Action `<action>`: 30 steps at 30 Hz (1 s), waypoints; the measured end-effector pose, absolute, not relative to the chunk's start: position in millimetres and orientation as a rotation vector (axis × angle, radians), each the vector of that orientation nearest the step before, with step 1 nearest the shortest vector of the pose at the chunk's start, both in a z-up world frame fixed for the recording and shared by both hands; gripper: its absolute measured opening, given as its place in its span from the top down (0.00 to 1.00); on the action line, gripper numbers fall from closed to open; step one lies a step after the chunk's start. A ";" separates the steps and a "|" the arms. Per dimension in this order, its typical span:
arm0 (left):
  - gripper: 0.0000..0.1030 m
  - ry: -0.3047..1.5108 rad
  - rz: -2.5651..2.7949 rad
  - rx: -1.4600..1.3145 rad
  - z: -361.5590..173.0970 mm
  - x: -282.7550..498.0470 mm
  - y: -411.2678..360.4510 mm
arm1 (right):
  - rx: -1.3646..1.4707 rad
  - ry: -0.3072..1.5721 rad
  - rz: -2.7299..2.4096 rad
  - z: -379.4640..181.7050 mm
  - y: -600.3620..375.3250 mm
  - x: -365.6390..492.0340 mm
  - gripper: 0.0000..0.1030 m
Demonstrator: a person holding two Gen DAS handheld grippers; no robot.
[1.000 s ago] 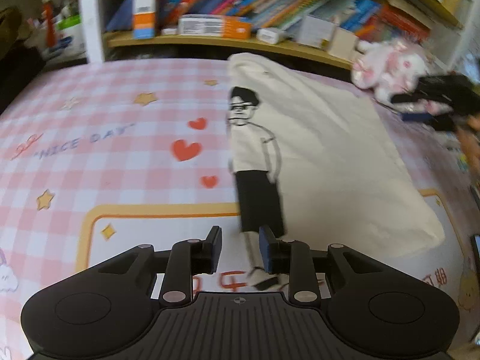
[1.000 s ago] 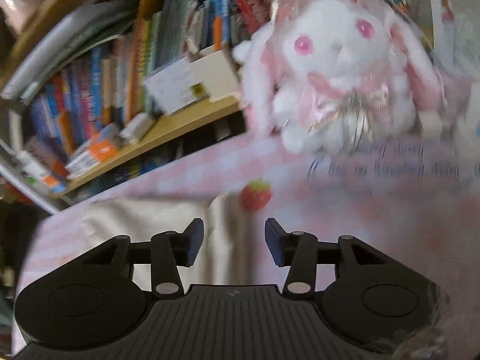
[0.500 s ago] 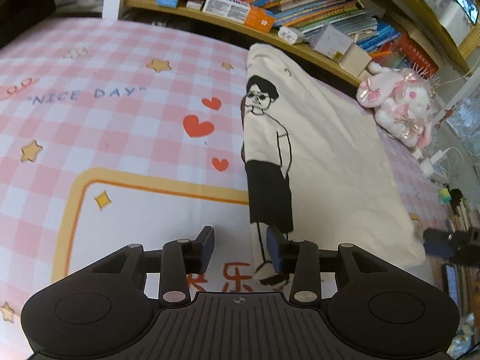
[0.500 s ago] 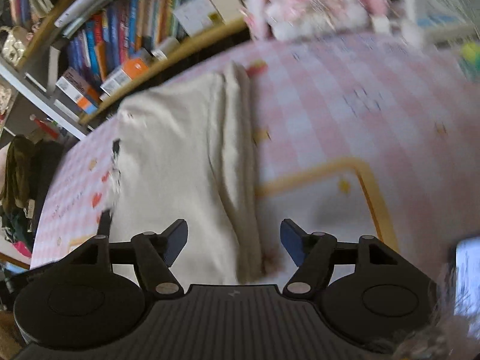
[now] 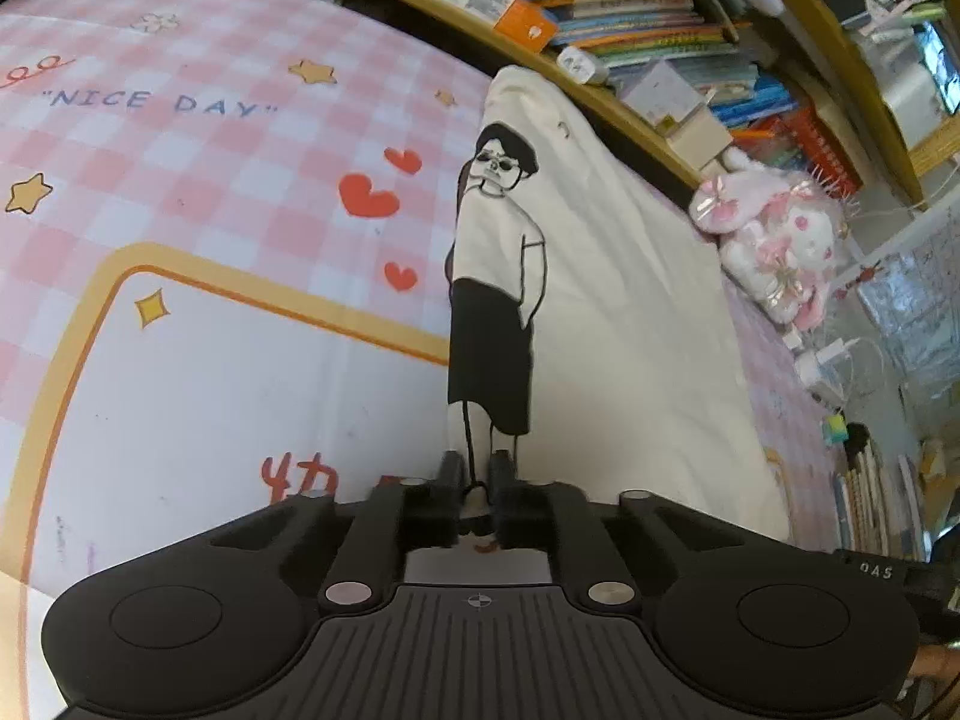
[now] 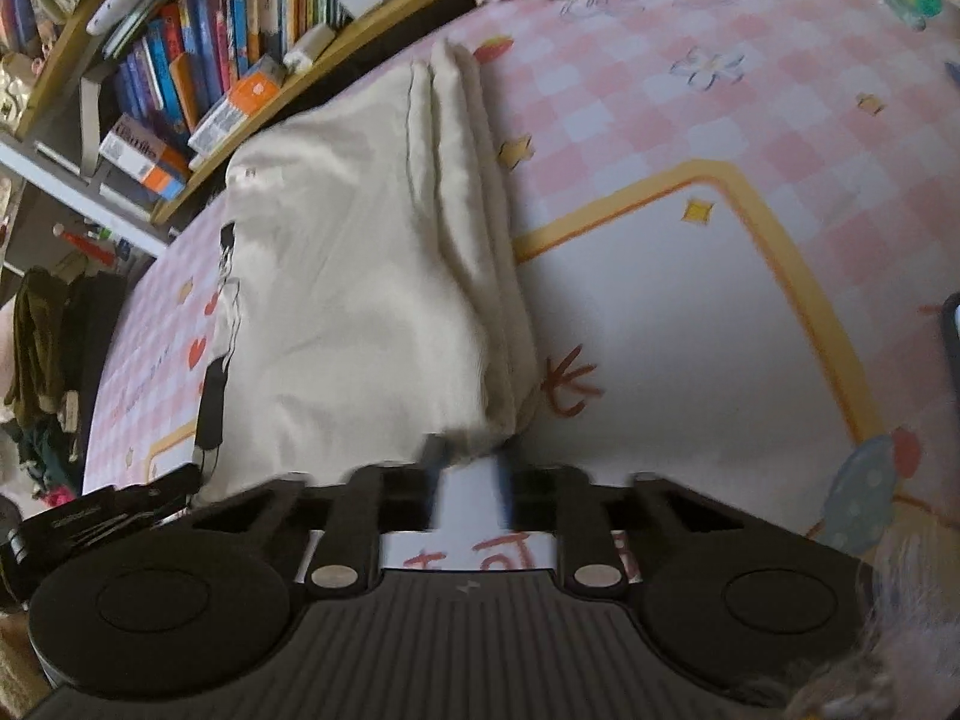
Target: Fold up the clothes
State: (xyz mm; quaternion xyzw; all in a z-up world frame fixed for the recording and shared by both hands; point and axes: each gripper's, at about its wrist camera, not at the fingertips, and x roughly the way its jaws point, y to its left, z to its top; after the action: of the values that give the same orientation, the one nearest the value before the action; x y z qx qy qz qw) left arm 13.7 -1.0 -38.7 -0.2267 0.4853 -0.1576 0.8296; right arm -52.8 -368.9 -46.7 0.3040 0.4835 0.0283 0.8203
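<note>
The left gripper (image 5: 477,468) has just been closing and its jaws now pinch the near hem of the cream T-shirt (image 5: 618,324), right at the feet of the cartoon figure (image 5: 498,276) printed on it. A thin fold of cloth shows between the two black fingers (image 5: 450,471), which stand almost together.

The right gripper (image 6: 471,468) has also just been closing. Its fingers are blurred, and a narrow gap shows between them; they sit at the near right corner of the T-shirt (image 6: 360,276), where the stacked folded edge ends. Whether the pads actually press on the cloth I cannot tell from the blur.

The T-shirt lies flat on a pink checked bed cover (image 5: 198,192), folded lengthwise into a long strip that runs away from both grippers toward the bookshelf (image 5: 630,18). To the left of the T-shirt, the cover carries red hearts (image 5: 369,198), gold stars and the words "NICE DAY". An orange border line (image 6: 780,252) on the cover passes under the T-shirt and shows again to its right. Beyond the far right edge of the T-shirt, a pink and white plush toy (image 5: 774,240) rests against the shelf. Rows of books fill the shelf behind the T-shirt's far end.
</note>
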 end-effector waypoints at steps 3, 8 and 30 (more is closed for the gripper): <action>0.97 0.943 -0.388 -0.478 -13.7 5.4 2.4 | 0.668 0.985 0.082 -34.5 -371.0 -57.1 0.90; 0.97 0.957 -0.378 -0.467 -12.7 3.9 9.7 | 0.760 0.910 0.163 -18.7 -381.2 -72.8 0.98; 0.97 0.947 -0.346 -0.529 -4.0 -14.0 32.7 | 0.656 1.009 0.222 -34.8 -348.0 -54.6 0.91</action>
State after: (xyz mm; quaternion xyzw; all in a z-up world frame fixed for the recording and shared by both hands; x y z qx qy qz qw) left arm -14.0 32.7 -4.0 -0.2506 0.4484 -0.1637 0.8422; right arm -54.6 -348.0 -34.8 0.3081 0.4736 0.1043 0.8185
